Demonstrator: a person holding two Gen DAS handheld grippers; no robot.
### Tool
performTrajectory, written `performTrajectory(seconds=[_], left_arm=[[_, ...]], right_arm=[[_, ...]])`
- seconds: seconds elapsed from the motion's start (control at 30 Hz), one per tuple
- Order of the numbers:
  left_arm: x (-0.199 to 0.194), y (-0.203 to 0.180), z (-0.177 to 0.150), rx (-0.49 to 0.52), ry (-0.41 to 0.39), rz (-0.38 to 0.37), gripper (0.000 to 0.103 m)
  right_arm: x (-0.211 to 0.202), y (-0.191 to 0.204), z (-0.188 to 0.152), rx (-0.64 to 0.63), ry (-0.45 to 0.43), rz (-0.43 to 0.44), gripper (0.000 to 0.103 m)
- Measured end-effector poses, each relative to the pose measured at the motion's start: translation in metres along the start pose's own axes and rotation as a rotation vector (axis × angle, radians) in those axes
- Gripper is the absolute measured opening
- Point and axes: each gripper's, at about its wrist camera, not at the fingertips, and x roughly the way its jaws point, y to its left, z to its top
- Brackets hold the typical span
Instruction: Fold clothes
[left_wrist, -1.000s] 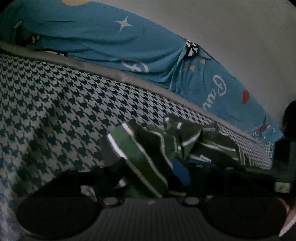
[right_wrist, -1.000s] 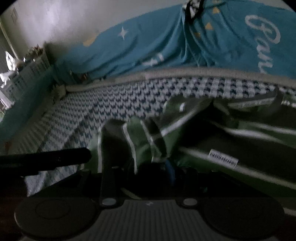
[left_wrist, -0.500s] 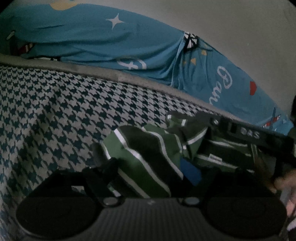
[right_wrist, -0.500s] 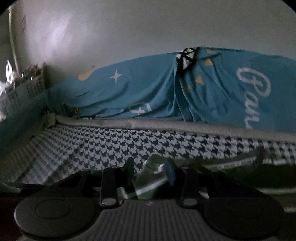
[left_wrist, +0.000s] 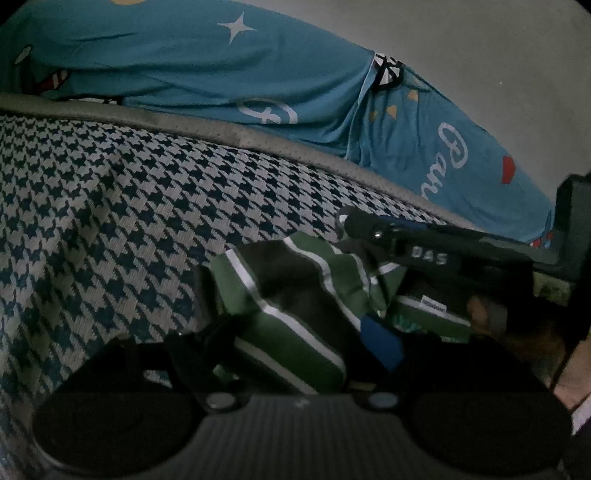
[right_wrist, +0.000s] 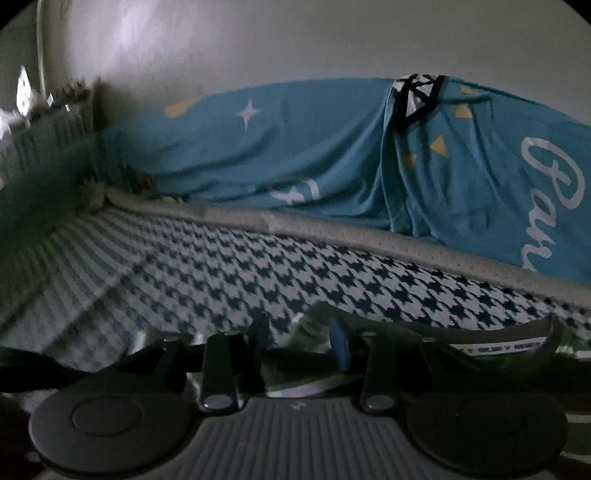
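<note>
Green knit fabric with white stripes, one rumpled garment (left_wrist: 295, 295), bunched between the left gripper (left_wrist: 295, 332) fingers; jaws stand wide, and whether the pads press the cloth cannot be told.

Right gripper (right_wrist: 299, 343): jaws part-closed, a fold of the same cloth between the black finger (right_wrist: 258, 339) and the blue-padded finger (right_wrist: 338, 347); a grip is likely, not certain.

Location: garment lies on the houndstooth navy-and-white bed cover (left_wrist: 110, 203), at 6 o'clock in both views.

Handling, judged: light, limp, prone to sag and slide; best pinched at a hem or the neckband (right_wrist: 502, 341), at 4 o'clock in the right view.

Beyond, 12 o'clock: teal printed sheet (right_wrist: 295, 155) against the pale wall (right_wrist: 295, 37).

Obscured: garment type, full outline and sleeves; dim light; lower cloth hidden behind gripper bodies; wicker basket (right_wrist: 44, 125) at 9 o'clock blurred.
</note>
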Motion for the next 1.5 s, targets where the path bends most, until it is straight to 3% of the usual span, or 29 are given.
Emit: performTrajectory(seconds=[0.33, 0.53, 0.63, 0.93, 1.07, 1.23, 1.37, 1.5], left_arm=[[0.002, -0.006, -0.002, 0.026, 0.005, 0.021, 0.078], [0.002, -0.008, -0.004, 0.036, 0.0, 0.028, 0.078], [0.001, -0.009, -0.004, 0.043, -0.013, 0.036, 0.078], [-0.003, -0.018, 0.003, 0.12, -0.111, 0.113, 0.078], [0.005, -0.021, 0.004, 0.132, -0.125, 0.163, 0.078], [0.016, -0.018, 0.0, 0.136, -0.114, 0.201, 0.078], [0.02, -0.013, -0.003, 0.122, -0.118, 0.22, 0.079], [0.018, -0.008, -0.001, 0.092, -0.12, 0.22, 0.08]], right_arm=[[0.019, 0.013, -0.002, -0.052, 0.055, -0.094, 0.036], [0.023, 0.01, 0.006, -0.004, 0.06, -0.105, 0.012], [0.022, -0.001, 0.014, 0.086, 0.044, -0.076, 0.008], [0.004, -0.023, 0.047, 0.248, -0.184, -0.014, 0.008], [0.005, -0.032, 0.053, 0.301, -0.269, 0.08, 0.008], [0.025, -0.04, 0.052, 0.32, -0.205, 0.164, 0.017], [0.017, -0.06, 0.055, 0.338, -0.205, 0.21, 0.018], [0.0, -0.087, 0.054, 0.322, -0.213, 0.157, 0.018]])
